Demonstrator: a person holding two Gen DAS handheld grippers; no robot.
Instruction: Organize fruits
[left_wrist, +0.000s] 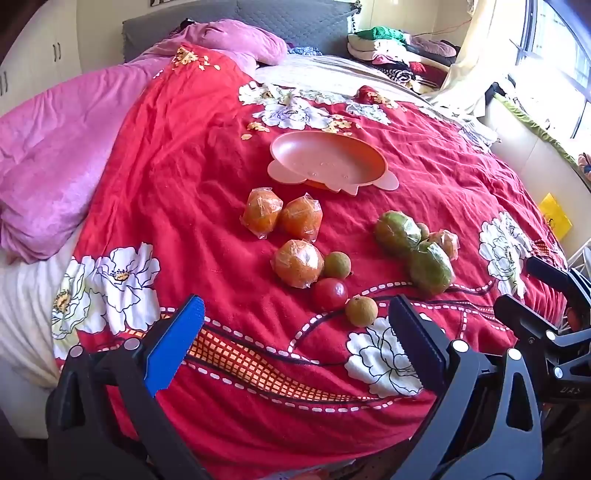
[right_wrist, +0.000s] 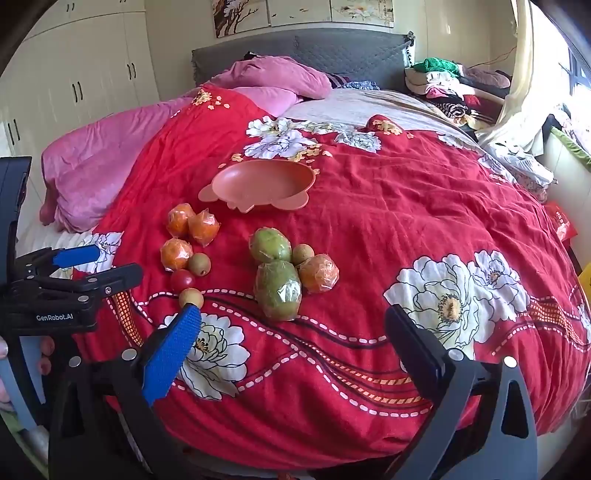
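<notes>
A salmon-pink plate (left_wrist: 328, 158) (right_wrist: 262, 182) lies bare on the red flowered bedspread (left_wrist: 207, 206). In front of it are three wrapped oranges (left_wrist: 298, 263) (right_wrist: 176, 253), a small red fruit (left_wrist: 328, 293) (right_wrist: 182, 279) and small brownish fruits (left_wrist: 361, 311) (right_wrist: 191, 298). To their right lie two wrapped green fruits (left_wrist: 430, 267) (right_wrist: 277, 290), with another wrapped orange (right_wrist: 318, 272) beside them. My left gripper (left_wrist: 295, 314) hangs open just short of the red fruit. My right gripper (right_wrist: 291, 325) is open in front of the green fruits. Neither holds anything.
A pink quilt (left_wrist: 55, 166) and pillow (right_wrist: 280, 77) lie at the bed's left and head. Clothes (right_wrist: 443, 85) are piled at the far right by the window. White wardrobes (right_wrist: 74, 81) stand on the left. A hand (right_wrist: 22, 365) shows at the left edge.
</notes>
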